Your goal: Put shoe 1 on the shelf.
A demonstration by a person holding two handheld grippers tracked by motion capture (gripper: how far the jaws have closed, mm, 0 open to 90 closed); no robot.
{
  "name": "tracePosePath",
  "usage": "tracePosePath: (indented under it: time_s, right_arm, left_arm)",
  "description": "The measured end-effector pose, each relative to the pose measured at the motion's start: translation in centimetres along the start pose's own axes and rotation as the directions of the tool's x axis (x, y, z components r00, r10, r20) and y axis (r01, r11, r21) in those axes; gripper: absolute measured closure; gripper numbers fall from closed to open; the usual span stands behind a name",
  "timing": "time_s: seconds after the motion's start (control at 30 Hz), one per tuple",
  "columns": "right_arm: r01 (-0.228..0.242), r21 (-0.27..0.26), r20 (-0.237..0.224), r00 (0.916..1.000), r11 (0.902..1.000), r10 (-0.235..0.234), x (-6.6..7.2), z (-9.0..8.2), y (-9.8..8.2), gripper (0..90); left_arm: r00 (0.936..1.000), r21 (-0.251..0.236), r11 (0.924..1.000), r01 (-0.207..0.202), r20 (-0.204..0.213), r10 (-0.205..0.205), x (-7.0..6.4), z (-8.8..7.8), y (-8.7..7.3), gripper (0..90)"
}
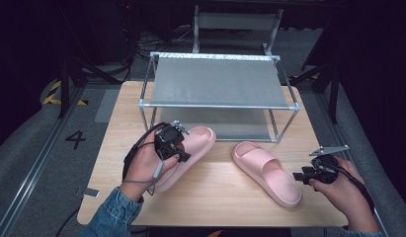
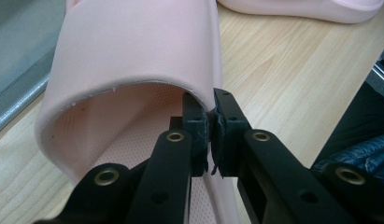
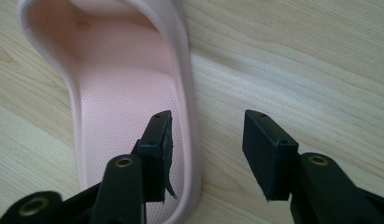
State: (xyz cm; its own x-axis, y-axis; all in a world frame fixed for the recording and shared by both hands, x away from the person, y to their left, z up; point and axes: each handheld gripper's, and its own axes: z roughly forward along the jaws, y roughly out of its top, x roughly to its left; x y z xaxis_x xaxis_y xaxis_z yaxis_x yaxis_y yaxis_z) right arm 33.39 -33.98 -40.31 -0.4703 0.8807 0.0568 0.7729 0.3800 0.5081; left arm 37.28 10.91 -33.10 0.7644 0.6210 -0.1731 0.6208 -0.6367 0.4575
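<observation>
1. Left tongs (image 2: 210, 126) are clenched on the strap edge of the left pink slipper (image 1: 190, 148), near the metal rack (image 1: 218, 81).
2. Right tongs (image 3: 208, 154) are released, straddling the side wall of the right pink slipper (image 3: 133, 93), which lies on the wooden surface (image 1: 215, 192).

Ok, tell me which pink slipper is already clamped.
The left slipper, nearest the rack: the left tool pinches its strap edge. The right slipper lies free, the right tool open.
</observation>
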Motion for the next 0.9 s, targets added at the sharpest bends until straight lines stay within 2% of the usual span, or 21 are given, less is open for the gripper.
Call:
tracePosePath:
  time_s: [0.3,0.57,0.77,0.9]
  right_arm:
    - [-0.001,-0.019,-0.01,1.0,0.9998,0.0,-0.3,-0.4,0.1,54.0]
    - [-0.016,-0.054,-0.011,0.9998,0.9984,0.016,-0.9,-1.4,0.0,54.4]
    - [-0.023,-0.066,-0.017,0.9996,0.9976,0.022,-1.0,-1.9,0.1,54.3]
    - [-0.023,-0.079,-0.019,0.9996,0.9966,0.021,-1.0,-2.1,0.2,54.2]
  left_arm:
    - [0.9992,-0.013,0.9997,-0.022,0.034,0.022,-0.7,-1.6,1.0,85.1]
    - [0.9986,-0.014,0.9987,-0.049,0.021,0.049,-1.9,-4.1,2.3,85.1]
    - [0.9978,-0.015,0.9981,-0.06,0.025,0.061,-2.3,-5.1,2.9,85.1]
    - [0.9967,-0.019,0.9967,-0.079,0.017,0.079,-2.9,-6.5,3.6,85.1]
